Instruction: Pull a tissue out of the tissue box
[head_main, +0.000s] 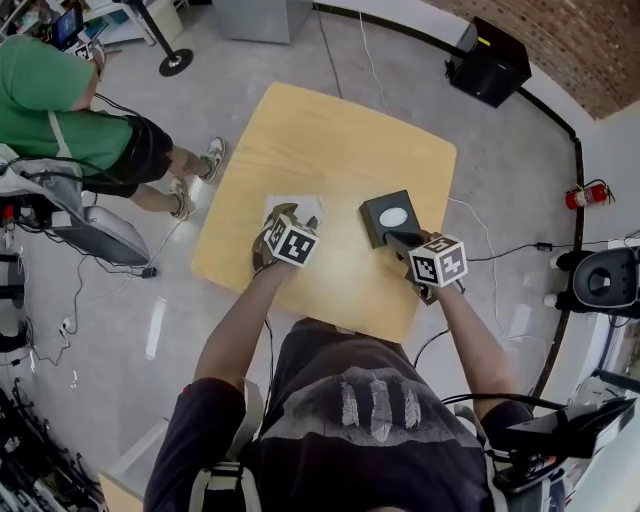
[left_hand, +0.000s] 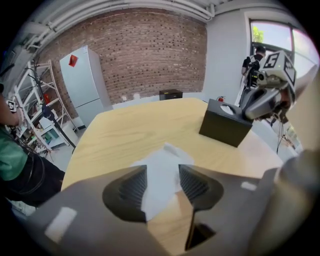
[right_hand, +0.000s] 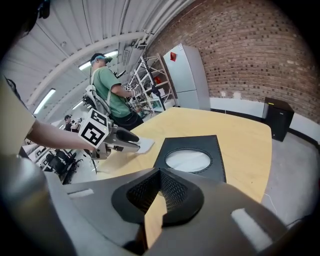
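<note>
A white tissue (head_main: 291, 207) lies flat on the wooden table (head_main: 330, 130), apart from the black tissue box (head_main: 388, 217). My left gripper (head_main: 298, 218) hovers over the tissue's near edge. In the left gripper view its jaws stand apart with the tissue (left_hand: 162, 172) on the table between them, and the pads do not press on it. The box (right_hand: 192, 155) shows white tissue in its round top opening. My right gripper (right_hand: 160, 172) sits just behind the box (left_hand: 225, 127), tips together, nothing between them.
A person in a green shirt (head_main: 60, 100) sits left of the table. A black speaker box (head_main: 488, 62) and a fire extinguisher (head_main: 585, 194) stand on the floor at the far right. Cables trail across the floor around the table.
</note>
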